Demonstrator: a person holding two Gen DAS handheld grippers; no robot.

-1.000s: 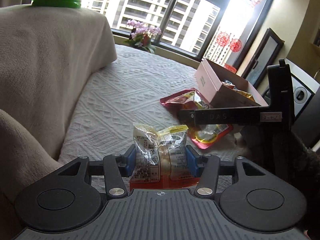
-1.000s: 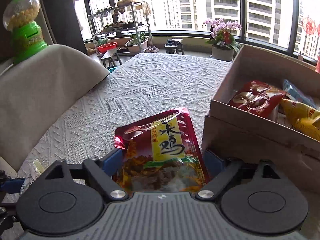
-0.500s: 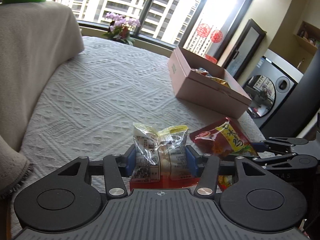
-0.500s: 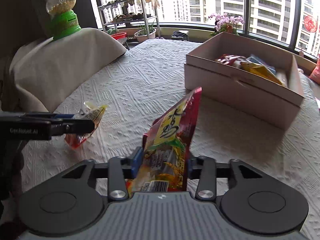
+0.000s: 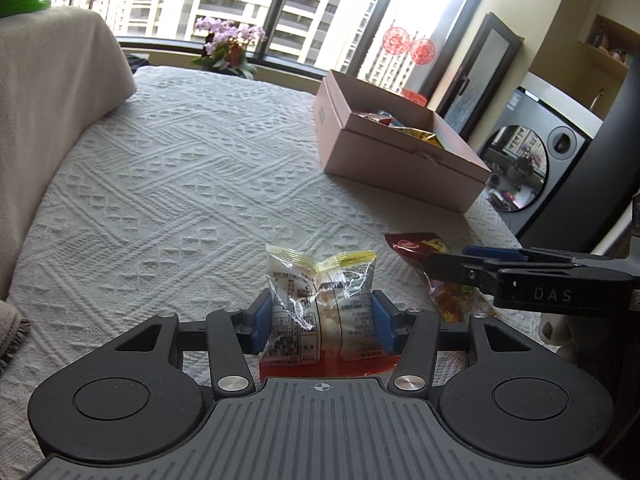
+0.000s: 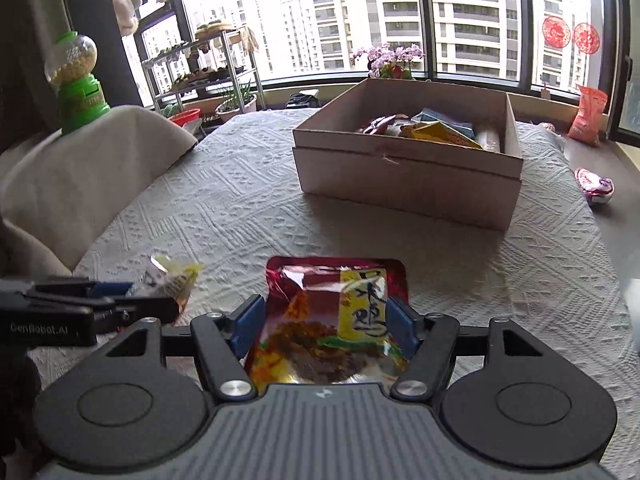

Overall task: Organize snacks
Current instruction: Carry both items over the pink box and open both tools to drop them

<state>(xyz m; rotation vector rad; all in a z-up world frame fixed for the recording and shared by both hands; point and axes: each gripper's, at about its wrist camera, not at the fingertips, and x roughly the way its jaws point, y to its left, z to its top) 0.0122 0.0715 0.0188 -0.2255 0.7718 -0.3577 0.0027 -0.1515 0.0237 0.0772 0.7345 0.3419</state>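
Clearly, both grippers were carrying packets toward the open pink cardboard box, which sat far and right on the white quilted cloth. The left gripper clenched a small clear-and-yellow crinkly snack packet; the right gripper clenched a flat red glossy pouch with a yellow label. Each should probably be lifted over the box's near wall before letting go, one packet at a time, avoiding the snacks already inside.
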